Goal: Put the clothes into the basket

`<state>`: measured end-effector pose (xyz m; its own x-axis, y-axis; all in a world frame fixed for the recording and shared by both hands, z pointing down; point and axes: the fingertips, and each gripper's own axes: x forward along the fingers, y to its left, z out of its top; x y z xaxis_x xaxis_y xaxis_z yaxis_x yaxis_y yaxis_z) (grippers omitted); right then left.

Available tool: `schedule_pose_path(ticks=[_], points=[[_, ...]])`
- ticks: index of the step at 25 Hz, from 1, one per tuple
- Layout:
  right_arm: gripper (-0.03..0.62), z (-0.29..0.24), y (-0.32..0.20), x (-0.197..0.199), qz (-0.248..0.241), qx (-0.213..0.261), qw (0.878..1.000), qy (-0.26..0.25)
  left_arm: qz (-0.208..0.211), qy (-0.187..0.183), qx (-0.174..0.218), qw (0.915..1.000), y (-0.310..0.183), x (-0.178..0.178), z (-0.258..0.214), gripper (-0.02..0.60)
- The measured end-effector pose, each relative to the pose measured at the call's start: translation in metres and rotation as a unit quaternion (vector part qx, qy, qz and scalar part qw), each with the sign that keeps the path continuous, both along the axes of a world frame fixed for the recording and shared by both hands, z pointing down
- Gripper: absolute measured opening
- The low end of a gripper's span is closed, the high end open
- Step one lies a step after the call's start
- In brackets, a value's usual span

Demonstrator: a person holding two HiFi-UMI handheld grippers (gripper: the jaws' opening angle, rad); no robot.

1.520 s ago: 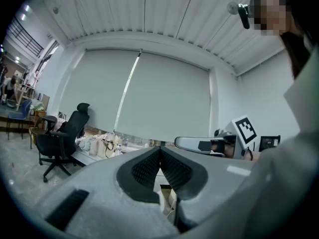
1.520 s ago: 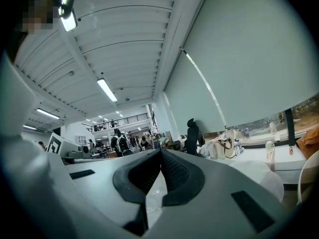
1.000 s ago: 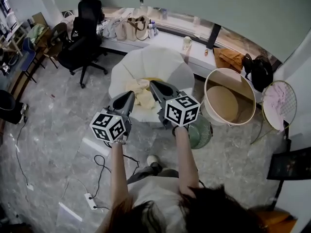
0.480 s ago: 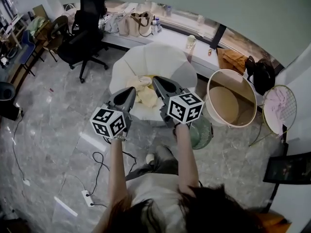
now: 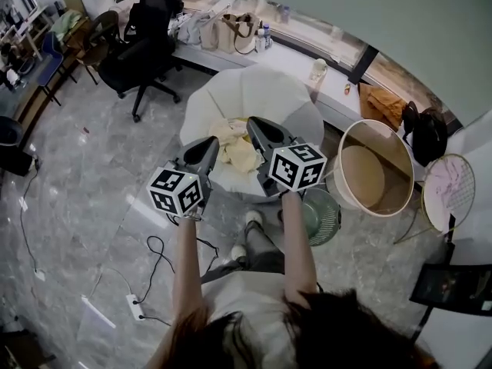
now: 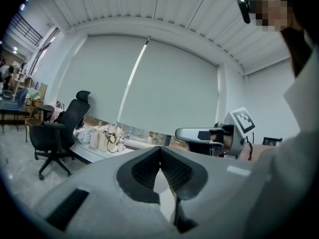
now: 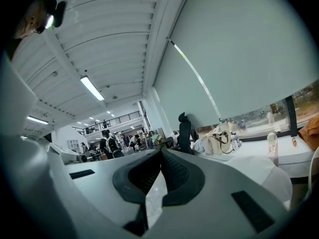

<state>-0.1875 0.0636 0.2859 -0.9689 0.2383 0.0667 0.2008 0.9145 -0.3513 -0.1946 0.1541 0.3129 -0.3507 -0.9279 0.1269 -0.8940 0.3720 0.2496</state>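
Holding two grippers, the left gripper (image 5: 211,141) and right gripper (image 5: 250,122) both closed on nothing, we flank one heap of clothes (image 5: 235,149) on one chair (image 5: 254,98); one basket (image 5: 370,177) stands nearby.

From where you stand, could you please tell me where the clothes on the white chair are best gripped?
Probably the raised crumpled fold atop the clothes, from above on the open near side of the white chair: bunched cloth offers a ridge, and the curved back blocks the far side.
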Motion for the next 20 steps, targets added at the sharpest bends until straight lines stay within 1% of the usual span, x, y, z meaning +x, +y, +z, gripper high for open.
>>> schedule_pose_path(ticks=[3,5,10,14,17,20], points=[[0.009,-0.002,-0.009,-0.024,-0.008,0.003,1.0,0.002,-0.011,0.004,0.004,0.9999,-0.007,-0.024,-0.001,0.011],[0.009,-0.003,-0.017,-0.038,-0.004,0.007,1.0,0.0,-0.016,0.005,0.005,0.9998,-0.013,-0.036,-0.001,0.011],[0.009,-0.003,-0.036,-0.068,0.001,0.004,1.0,-0.003,-0.031,-0.006,0.012,0.9994,-0.024,-0.065,-0.005,0.011],[0.009,0.001,-0.045,-0.087,-0.007,-0.001,1.0,0.005,-0.039,0.004,0.006,0.9992,-0.032,-0.082,0.001,0.011],[0.009,0.002,-0.051,-0.098,-0.011,-0.002,1.0,0.009,-0.049,0.004,0.002,0.9988,-0.037,-0.093,0.001,0.011],[0.009,0.006,-0.056,-0.108,-0.014,-0.006,1.0,0.012,-0.05,0.006,0.001,0.9987,-0.041,-0.1,0.003,0.011]])
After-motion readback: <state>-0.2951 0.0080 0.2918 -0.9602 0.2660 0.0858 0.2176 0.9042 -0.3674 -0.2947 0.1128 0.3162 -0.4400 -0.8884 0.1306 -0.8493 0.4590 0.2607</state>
